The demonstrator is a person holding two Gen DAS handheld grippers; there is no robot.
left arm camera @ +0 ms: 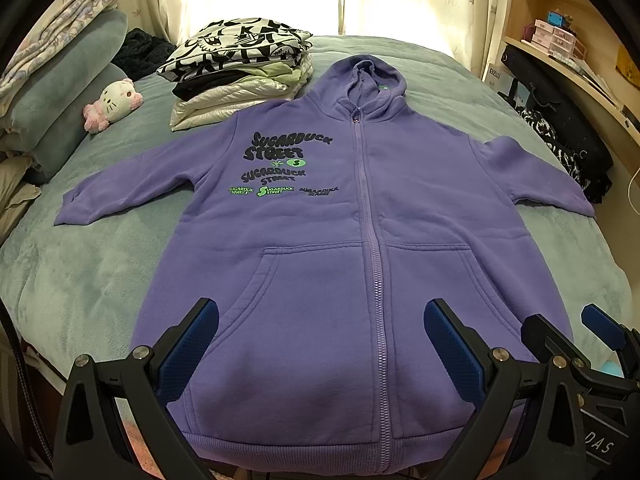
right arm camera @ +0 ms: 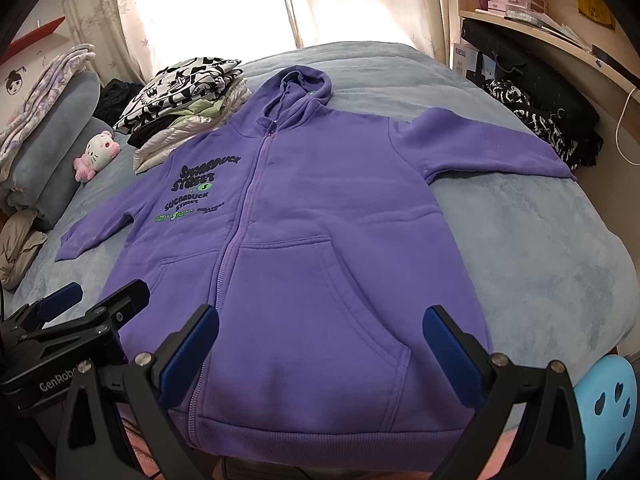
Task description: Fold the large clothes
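Holding my left gripper (left arm camera: 320,344) and right gripper (right arm camera: 320,350) above the hem, side by side — both spread wide, nothing between the pads. Below them the hoodie (left arm camera: 340,240) lies face up on the bed (left arm camera: 100,272), zipped, both sleeves out to the sides, hood at the far end. No fold made yet, by my reading: sleeves, sides and hem-to-hood fold all remain. Beyond its left shoulder sits a stack (left arm camera: 240,72) of folded clothes — presumably finished pieces — with a plush (left arm camera: 116,102) beside it.
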